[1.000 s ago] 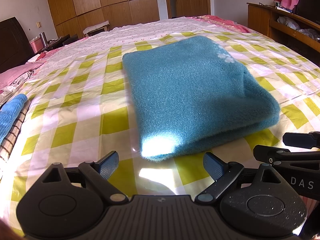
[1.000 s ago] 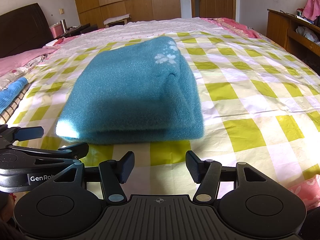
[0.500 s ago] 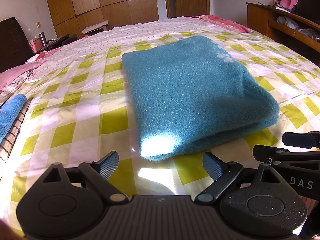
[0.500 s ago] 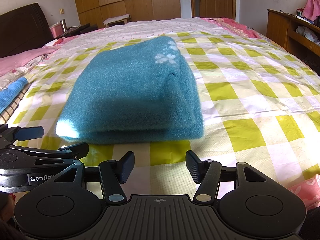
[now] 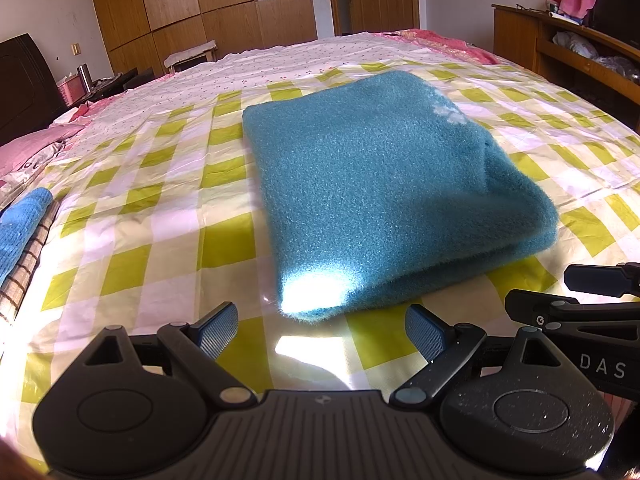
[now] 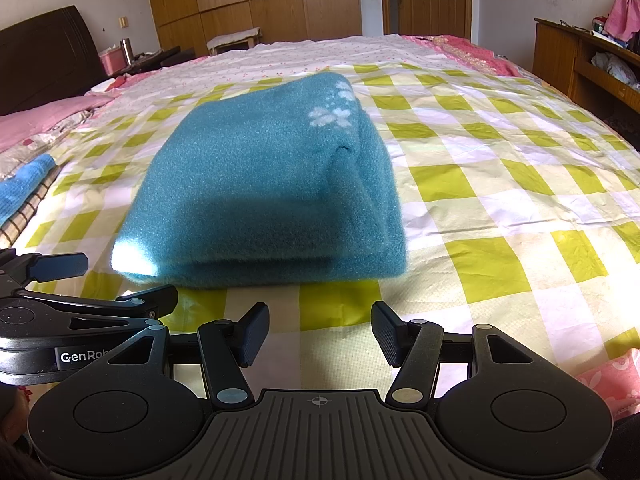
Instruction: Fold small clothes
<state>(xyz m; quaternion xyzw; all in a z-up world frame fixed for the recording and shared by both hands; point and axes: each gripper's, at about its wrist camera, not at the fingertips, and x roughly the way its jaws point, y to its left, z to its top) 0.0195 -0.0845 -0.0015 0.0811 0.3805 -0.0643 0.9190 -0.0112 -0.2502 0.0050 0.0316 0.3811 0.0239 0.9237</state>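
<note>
Teal fleece garment (image 5: pixel 384 196) lies folded into a thick rectangle on the yellow-checked bedsheet (image 5: pixel 132 264), a white paw print (image 6: pixel 332 114) showing on its top near the far edge. Left gripper (image 5: pixel 320 332) and right gripper (image 6: pixel 320 334) hover side by side just short of its near fold, each with fingers spread apart and holding nothing. Blue towel (image 5: pixel 20 228) lies well off to the left.

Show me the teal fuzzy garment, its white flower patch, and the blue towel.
teal fuzzy garment (image 6: pixel 256 184): right wrist view, top folded face.
white flower patch (image 6: pixel 330 116): right wrist view, petals.
blue towel (image 5: pixel 22 220): left wrist view, its middle.
</note>
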